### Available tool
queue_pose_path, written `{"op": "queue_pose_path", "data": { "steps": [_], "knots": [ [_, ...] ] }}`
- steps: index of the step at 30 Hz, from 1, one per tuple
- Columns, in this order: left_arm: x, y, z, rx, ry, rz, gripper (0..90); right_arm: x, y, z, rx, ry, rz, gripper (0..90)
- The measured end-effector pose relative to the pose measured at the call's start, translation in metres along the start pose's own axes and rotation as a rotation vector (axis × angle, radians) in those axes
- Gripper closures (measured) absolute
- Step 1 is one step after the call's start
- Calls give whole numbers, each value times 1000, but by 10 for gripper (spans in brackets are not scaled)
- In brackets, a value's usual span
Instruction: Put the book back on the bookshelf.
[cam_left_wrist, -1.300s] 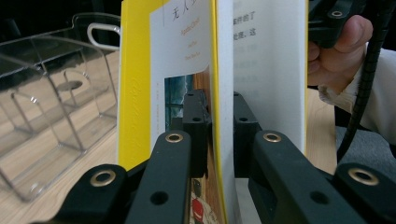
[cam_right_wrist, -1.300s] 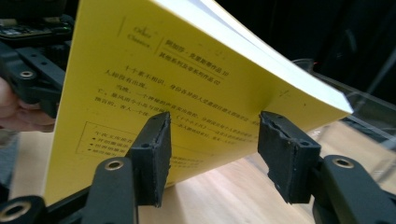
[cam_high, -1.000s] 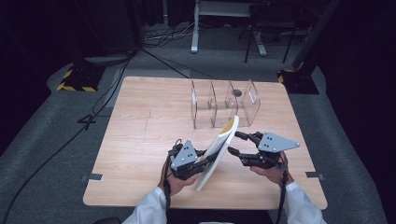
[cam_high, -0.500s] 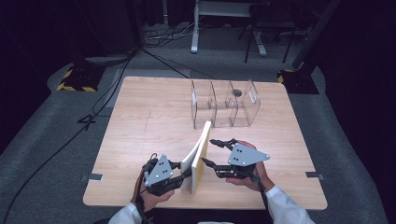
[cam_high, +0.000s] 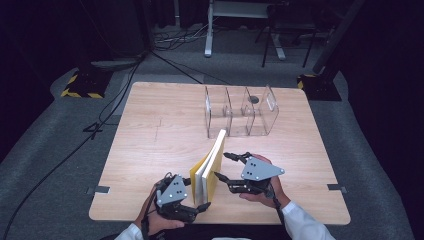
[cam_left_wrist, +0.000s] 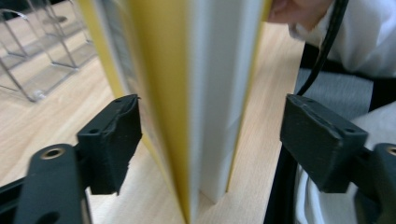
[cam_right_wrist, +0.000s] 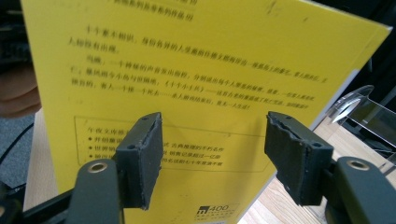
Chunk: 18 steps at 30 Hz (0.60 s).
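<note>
A yellow paperback book (cam_high: 210, 165) stands on its bottom edge near the table's front, covers slightly fanned and white pages facing the person. My left gripper (cam_high: 195, 197) is at the book's near lower corner. In the left gripper view the book (cam_left_wrist: 205, 93) rises between the two jaws, which stand wide apart and do not touch it, so the left gripper (cam_left_wrist: 210, 140) is open. My right gripper (cam_high: 222, 166) is open just right of the book. In the right gripper view the printed back cover (cam_right_wrist: 196, 70) lies right in front of the right gripper (cam_right_wrist: 214, 149).
A clear acrylic divider rack (cam_high: 240, 112) with several slots stands on the wooden table (cam_high: 150, 130) behind the book, and shows as the rack (cam_left_wrist: 42, 51) and rack (cam_right_wrist: 359, 107) in the gripper views. A small dark disc (cam_high: 254, 99) lies behind it. Cables cross the floor.
The book and both grippers have moved left and toward the front edge. The book has gone from leaning to nearly upright, and the left gripper has dropped to its near corner.
</note>
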<state>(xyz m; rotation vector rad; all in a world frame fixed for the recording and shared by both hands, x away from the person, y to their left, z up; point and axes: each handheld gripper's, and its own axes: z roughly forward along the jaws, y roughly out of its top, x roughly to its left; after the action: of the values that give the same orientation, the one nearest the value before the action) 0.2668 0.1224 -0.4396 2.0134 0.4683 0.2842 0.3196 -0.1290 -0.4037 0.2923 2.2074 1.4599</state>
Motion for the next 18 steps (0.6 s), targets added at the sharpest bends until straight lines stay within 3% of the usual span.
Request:
{"op": "queue_pose_path", "data": {
  "steps": [5, 8, 10, 13, 18],
  "knots": [
    [-6, 2, 24, 31, 113, -9, 205, 2, -2, 6, 4, -9, 9, 370],
    [-3, 1, 28, -12, 136, -63, 253, 3, -4, 8, -7, -41, 32, 347],
    [-3, 1, 29, -22, 156, -68, 268, 3, -5, 9, -9, -59, 53, 344],
    [-3, 1, 29, -20, 232, -68, 433, 4, -7, 10, -5, -72, 50, 341],
    [9, -4, 20, -24, 204, -107, 712, -3, -11, 6, 3, -109, 56, 337]
  ]
}}
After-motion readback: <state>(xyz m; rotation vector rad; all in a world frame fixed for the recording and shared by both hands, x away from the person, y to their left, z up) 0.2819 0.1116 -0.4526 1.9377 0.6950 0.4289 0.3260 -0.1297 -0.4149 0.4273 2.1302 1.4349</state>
